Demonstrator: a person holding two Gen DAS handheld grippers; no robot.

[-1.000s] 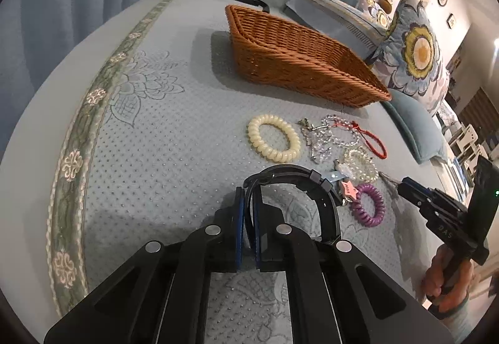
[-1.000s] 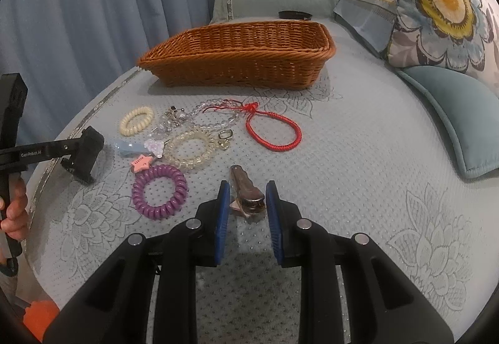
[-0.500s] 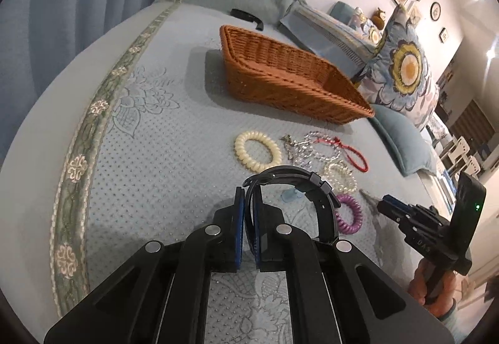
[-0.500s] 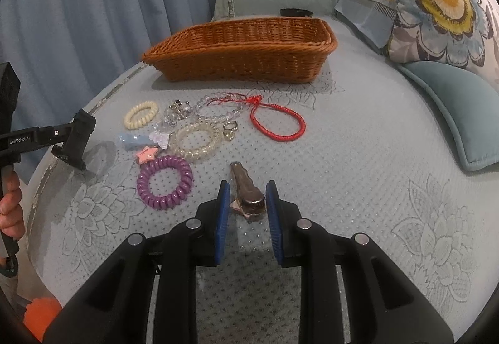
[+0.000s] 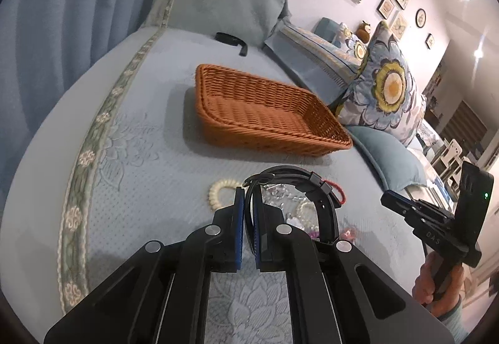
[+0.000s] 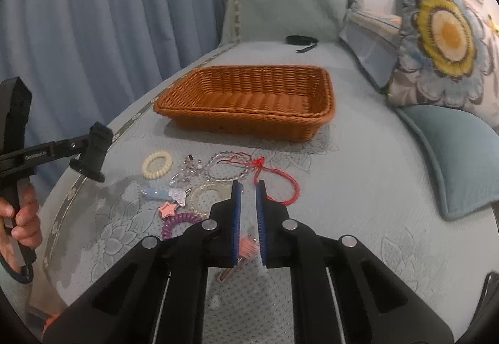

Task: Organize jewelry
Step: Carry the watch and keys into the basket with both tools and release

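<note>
My left gripper (image 5: pixel 248 193) is shut on a black watch (image 5: pixel 315 188) by its strap and holds it above the bed, short of the brown wicker basket (image 5: pixel 265 113). My right gripper (image 6: pixel 248 188) is shut on a hair clip (image 6: pixel 248 247), lifted off the bed; the clip sits low between the blue pads. Below lie a cream coil band (image 6: pixel 157 164), a red cord bracelet (image 6: pixel 280 179), clear bead bracelets (image 6: pixel 218 164), a purple coil band (image 6: pixel 177 222) and a pink star clip (image 6: pixel 167 209). The basket (image 6: pixel 249 104) is empty.
The quilted blue bed cover (image 6: pixel 358 188) carries everything. A black strap (image 6: pixel 301 40) lies far behind the basket. A flowered pillow (image 6: pixel 443 41) and a teal cushion (image 6: pixel 452 150) lie at the right. Blue curtains (image 6: pixel 109 16) hang at the left.
Both grippers have risen and moved toward the basket. The right gripper closed on the hair clip and lifted it off the bed. The left still holds the watch.
</note>
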